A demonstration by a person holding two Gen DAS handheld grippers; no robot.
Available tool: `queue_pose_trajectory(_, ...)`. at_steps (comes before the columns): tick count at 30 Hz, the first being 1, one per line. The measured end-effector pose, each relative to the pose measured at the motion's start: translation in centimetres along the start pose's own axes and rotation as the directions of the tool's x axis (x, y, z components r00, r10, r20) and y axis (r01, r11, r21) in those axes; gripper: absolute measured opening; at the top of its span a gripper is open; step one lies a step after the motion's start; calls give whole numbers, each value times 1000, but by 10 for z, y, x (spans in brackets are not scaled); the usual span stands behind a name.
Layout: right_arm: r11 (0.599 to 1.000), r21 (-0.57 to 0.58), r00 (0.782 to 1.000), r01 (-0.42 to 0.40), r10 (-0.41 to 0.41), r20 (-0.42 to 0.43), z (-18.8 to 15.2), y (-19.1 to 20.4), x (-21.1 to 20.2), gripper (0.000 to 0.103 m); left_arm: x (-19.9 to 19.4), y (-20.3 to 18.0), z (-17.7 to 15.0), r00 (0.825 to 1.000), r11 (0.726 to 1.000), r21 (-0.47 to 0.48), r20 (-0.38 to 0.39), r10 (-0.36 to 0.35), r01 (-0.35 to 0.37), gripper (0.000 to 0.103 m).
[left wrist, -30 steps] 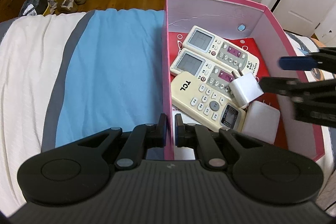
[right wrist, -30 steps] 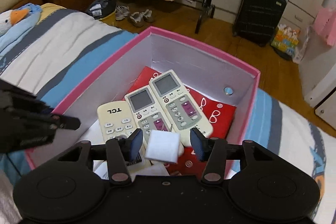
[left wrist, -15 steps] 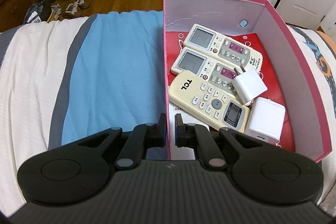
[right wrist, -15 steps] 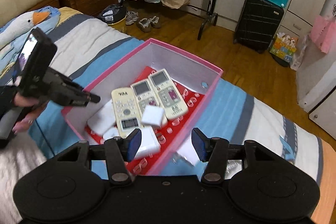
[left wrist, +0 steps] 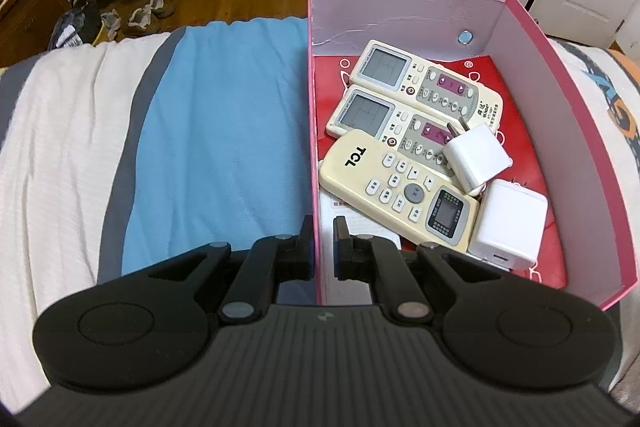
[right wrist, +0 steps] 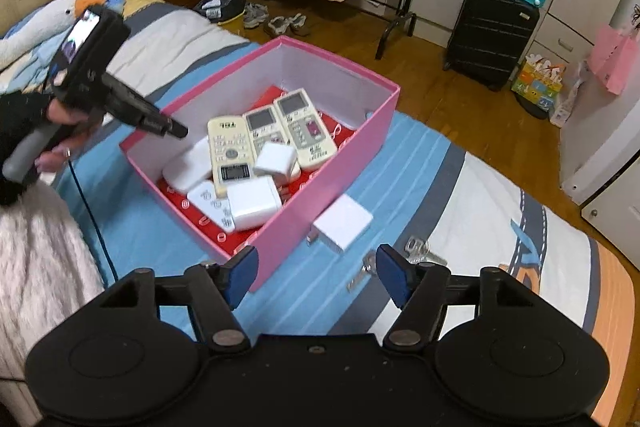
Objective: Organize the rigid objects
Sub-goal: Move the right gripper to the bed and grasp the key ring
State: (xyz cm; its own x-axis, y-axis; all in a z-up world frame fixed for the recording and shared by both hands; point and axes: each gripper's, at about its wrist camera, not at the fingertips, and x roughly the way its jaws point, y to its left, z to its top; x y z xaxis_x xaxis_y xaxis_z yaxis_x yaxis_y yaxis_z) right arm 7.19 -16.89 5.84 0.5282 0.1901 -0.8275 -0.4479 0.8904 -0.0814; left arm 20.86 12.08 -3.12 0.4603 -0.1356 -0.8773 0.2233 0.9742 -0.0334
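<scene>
A pink cardboard box (left wrist: pixel 560 115) is set on a bed with a blue, white and grey striped blanket (left wrist: pixel 224 123). Its near wall is pinched by the left tongs (left wrist: pixel 323 239), which are closed on it, one finger outside and one inside. Three cream plastic remote controls (left wrist: pixel 400 183) are laid side by side in the box, on a red paper lining. A small white plug cube (left wrist: pixel 478 159) is rested on the remotes, and a bigger white charger block (left wrist: pixel 508 227) is placed just beside them. The right tongs (right wrist: pixel 316 275) are being opened wide, with nothing gripped. A flat white square adapter (right wrist: pixel 344 223) is seen on the blanket just outside the box, near some metal keys (right wrist: pixel 418 251).
</scene>
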Motion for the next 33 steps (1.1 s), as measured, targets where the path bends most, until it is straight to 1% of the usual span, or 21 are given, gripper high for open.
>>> queue_pose_trajectory(4,1000,-5,1000,-23,23,-5,-9,-3,14,72,0,-2,-1,1000,1000,3,1,7,-7,6)
queue_pose_trajectory(8,999,-26,999,-35,35,32,-17,-11,36,76,0,-3,-3,1000,1000,0,7,11,-11,6)
queue_pose_trajectory(10,998,-33,997,-57,59,52,-19,-19,51,76,1,-3,-5,1000,1000,6,5,11,-11,6)
queue_pose_trajectory(11,998,-29,997,-64,65,49,-19,-24,61,78,1,-3,-6,1000,1000,7,3,8,-8,6)
queue_pose_trajectory(13,998,-21,998,-61,62,18,-17,-36,81,80,3,-1,-6,1000,1000,-1,-6,-3,3,6)
queue_pose_trajectory(15,998,1,998,-64,64,-25,-15,-48,101,80,3,0,-6,1000,1000,-2,-7,-7,7,6)
queue_pose_trajectory(18,995,32,993,-93,95,-69,-18,-60,129,80,2,0,-7,1000,1000,-1,-5,-9,9,6)
queue_pose_trajectory(20,991,100,991,-87,97,-94,-25,-68,143,80,3,1,-7,1000,1000,-7,-6,-15,15,6)
queue_pose_trajectory(22,978,183,984,-99,123,-127,-32,-78,155,80,3,1,-6,1000,1000,-8,-8,-16,16,6)
queue_pose_trajectory(24,976,197,988,-97,118,-100,-35,-81,156,80,3,1,-6,1000,1000,-4,-6,-13,13,6)
queue_pose_trajectory(26,980,182,991,-83,100,-86,-34,-80,157,79,4,1,-7,1000,1000,0,-3,-13,13,6)
queue_pose_trajectory(27,984,167,993,-69,83,-82,-34,-77,158,78,4,2,-7,1000,1000,-1,-3,-15,15,6)
queue_pose_trajectory(28,990,138,996,-42,53,-75,-33,-73,159,70,5,2,-7,1000,1000,-1,-3,-17,17,6)
queue_pose_trajectory(29,994,108,997,-17,25,-75,-31,-69,159,59,5,2,-7,1000,1000,-1,-4,-18,18,6)
queue_pose_trajectory(30,997,70,998,18,-13,-63,-31,-65,159,51,5,2,-7,1000,1000,-1,-4,-19,19,6)
queue_pose_trajectory(31,998,50,998,35,-33,-57,-32,-62,157,37,5,2,-8,1000,1000,1,-3,-19,19,6)
queue_pose_trajectory(32,998,45,997,45,-43,-58,-31,-62,156,27,5,1,-7,1000,1000,3,-3,-18,18,6)
queue_pose_trajectory(33,997,52,997,52,-49,-63,-31,-62,155,24,5,1,-8,1000,1000,4,-2,-18,18,6)
